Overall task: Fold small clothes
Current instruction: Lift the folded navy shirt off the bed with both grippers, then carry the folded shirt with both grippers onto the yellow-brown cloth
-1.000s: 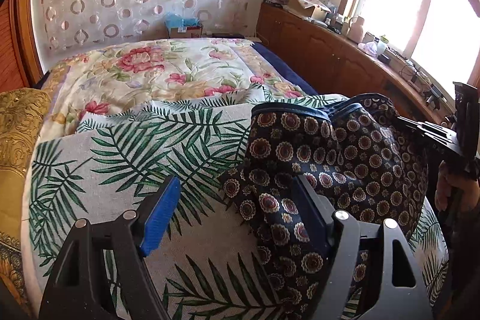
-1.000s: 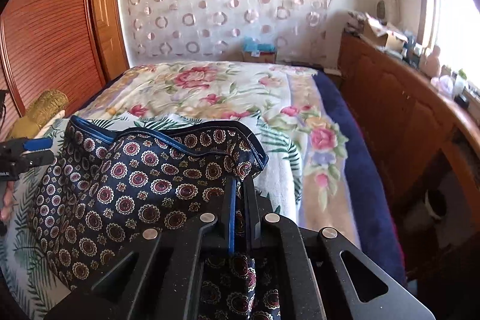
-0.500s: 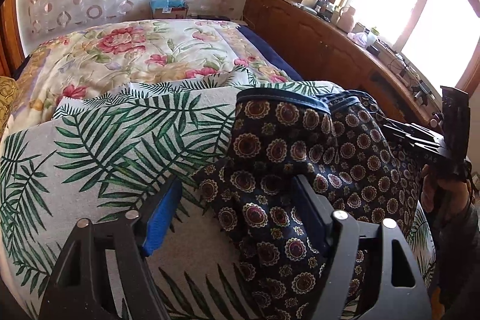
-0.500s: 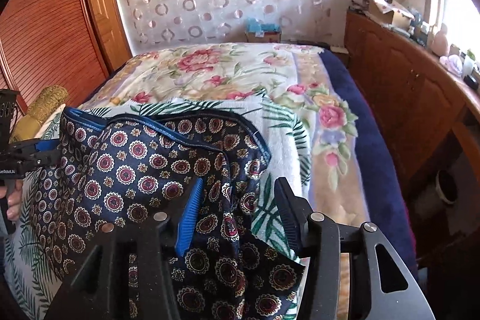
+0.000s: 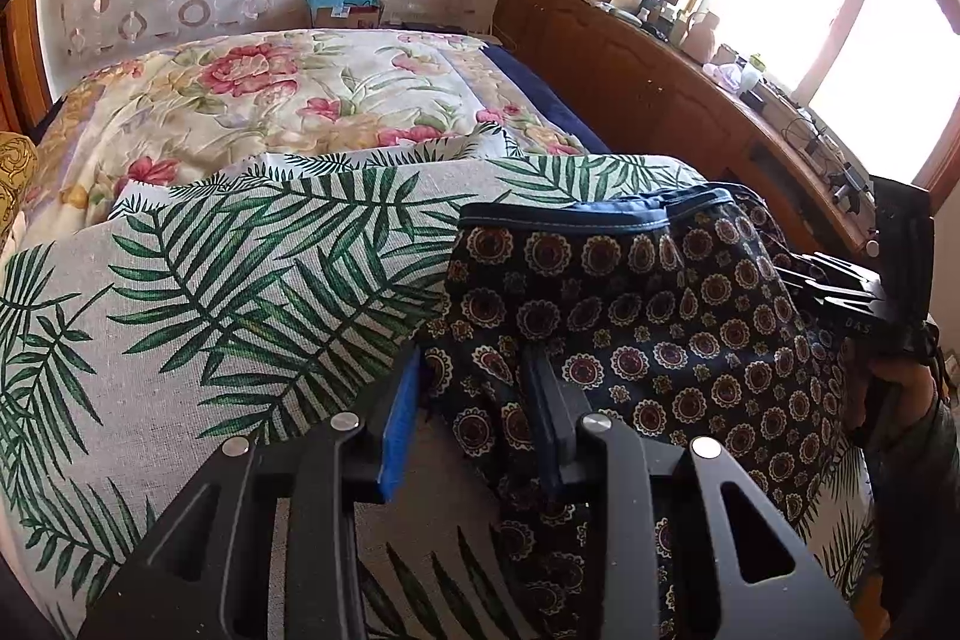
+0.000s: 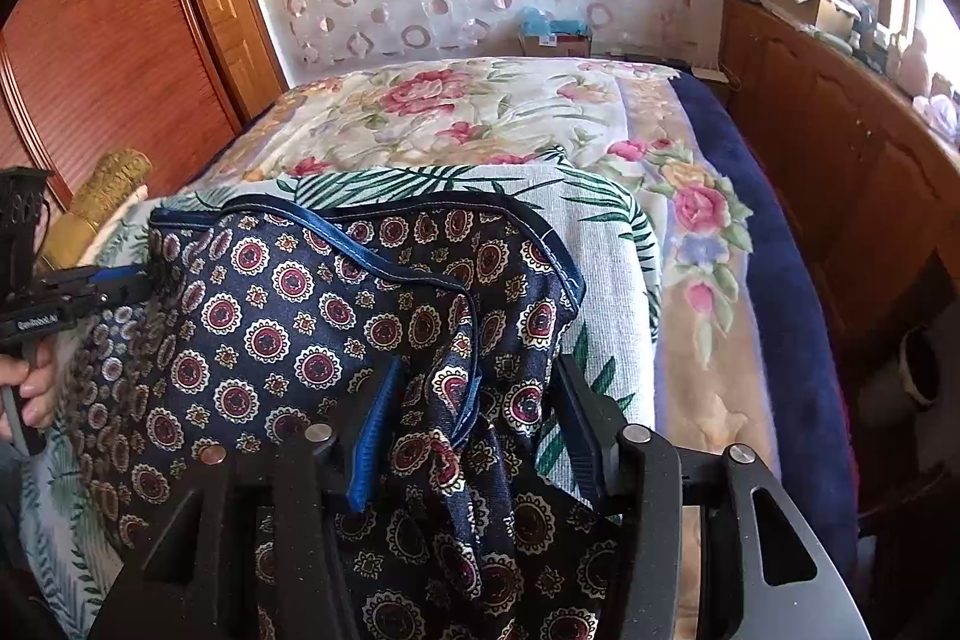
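A pair of navy shorts with a medallion print (image 5: 648,316) lies on a palm-leaf cloth (image 5: 198,316) on the bed. In the left wrist view my left gripper (image 5: 474,400) has its jaws partly closed, with the shorts' left edge bunched between the blue pads and a gap still showing. In the right wrist view the shorts (image 6: 288,316) spread to the left. My right gripper (image 6: 474,418) is open, with a fold of the shorts' right side lying loose between its fingers. Each gripper also shows in the other's view, the left one (image 6: 129,283) and the right one (image 5: 840,286).
The palm-leaf cloth (image 6: 606,232) lies over a floral quilt (image 5: 252,100). A wooden dresser (image 5: 648,88) with clutter runs along the right under a window. A wooden wardrobe (image 6: 102,40) stands on the left. A gold cushion (image 6: 96,208) lies at the bed's left edge.
My right gripper was shut on the shorts and has opened, letting the fabric go. My left gripper has moved in over the shorts' left edge and narrowed its jaws around it.
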{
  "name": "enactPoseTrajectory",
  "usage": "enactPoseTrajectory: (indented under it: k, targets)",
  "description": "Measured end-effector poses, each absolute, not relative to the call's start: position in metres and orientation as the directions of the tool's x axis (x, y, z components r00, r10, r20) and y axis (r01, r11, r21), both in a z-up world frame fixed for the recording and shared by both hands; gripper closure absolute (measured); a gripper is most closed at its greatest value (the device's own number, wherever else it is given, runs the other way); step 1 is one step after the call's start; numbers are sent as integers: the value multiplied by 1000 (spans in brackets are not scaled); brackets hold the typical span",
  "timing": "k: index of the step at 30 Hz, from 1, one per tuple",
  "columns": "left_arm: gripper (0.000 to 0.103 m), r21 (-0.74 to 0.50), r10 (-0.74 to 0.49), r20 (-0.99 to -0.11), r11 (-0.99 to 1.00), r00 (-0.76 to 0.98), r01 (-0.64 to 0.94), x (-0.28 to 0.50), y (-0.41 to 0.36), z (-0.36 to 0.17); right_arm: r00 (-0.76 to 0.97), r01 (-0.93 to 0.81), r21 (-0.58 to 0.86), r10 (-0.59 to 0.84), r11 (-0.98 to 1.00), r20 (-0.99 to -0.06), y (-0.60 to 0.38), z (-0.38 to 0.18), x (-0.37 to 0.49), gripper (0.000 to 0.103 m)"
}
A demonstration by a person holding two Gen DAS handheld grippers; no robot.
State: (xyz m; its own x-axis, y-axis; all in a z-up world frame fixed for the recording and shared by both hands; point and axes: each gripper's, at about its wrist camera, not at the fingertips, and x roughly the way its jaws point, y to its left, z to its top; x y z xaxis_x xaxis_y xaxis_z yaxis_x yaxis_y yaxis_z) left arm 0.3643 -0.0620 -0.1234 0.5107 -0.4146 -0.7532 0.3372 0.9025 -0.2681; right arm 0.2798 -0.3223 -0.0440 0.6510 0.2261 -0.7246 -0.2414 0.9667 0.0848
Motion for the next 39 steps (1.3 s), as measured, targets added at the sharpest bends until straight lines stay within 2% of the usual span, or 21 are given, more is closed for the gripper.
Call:
enactPoseTrajectory:
  k: [2, 4, 6, 7, 8, 9, 10, 12, 19, 25, 31, 39]
  targets:
    - [67, -265, -412, -756, 903, 509, 337, 364, -62, -124, 658, -230, 70, 208, 971, -724, -319, -46, 280, 42]
    - [62, -260, -411, -762, 902, 501, 343, 365, -64, -124, 657, -226, 77, 210, 971, -724, -316, -47, 284, 42]
    - [62, -242, -397, -769, 906, 501, 346, 364, -68, -123, 657, -231, 82, 217, 970, -722, -314, -48, 284, 43]
    - [64, -239, -404, -768, 901, 497, 362, 363, -71, -123, 655, -243, 90, 232, 966, -719, -312, -49, 284, 55]
    - [79, -245, -420, -764, 891, 490, 381, 362, -72, -123, 649, -266, 103, 257, 959, -716, -309, -49, 284, 64]
    - [87, -251, -428, -765, 886, 481, 389, 361, -73, -124, 639, -287, 120, 283, 950, -716, -308, -50, 283, 79]
    - [96, -257, -435, -762, 883, 481, 392, 360, -73, -122, 627, -305, 138, 308, 942, -715, -306, -50, 282, 85]
    - [97, -256, -445, -741, 880, 503, 400, 353, -73, -113, 637, -322, 129, 316, 938, -703, -304, -46, 275, 89]
    - [97, -292, -485, -598, 873, 638, 391, 306, -38, -50, 743, -373, 109, 366, 922, -560, -280, 6, 239, 92]
    - [97, -261, -404, -522, 914, 751, 311, 273, 21, -14, 758, -480, 61, 448, 875, -474, -220, 43, 232, 92]
    - [97, -260, -268, -472, 953, 840, 158, 242, 97, -5, 714, -602, -4, 536, 799, -449, -133, 70, 254, 92]
    - [97, -320, -94, -452, 945, 887, -63, 207, 185, -30, 630, -751, -163, 620, 640, -467, 21, 102, 313, 92]
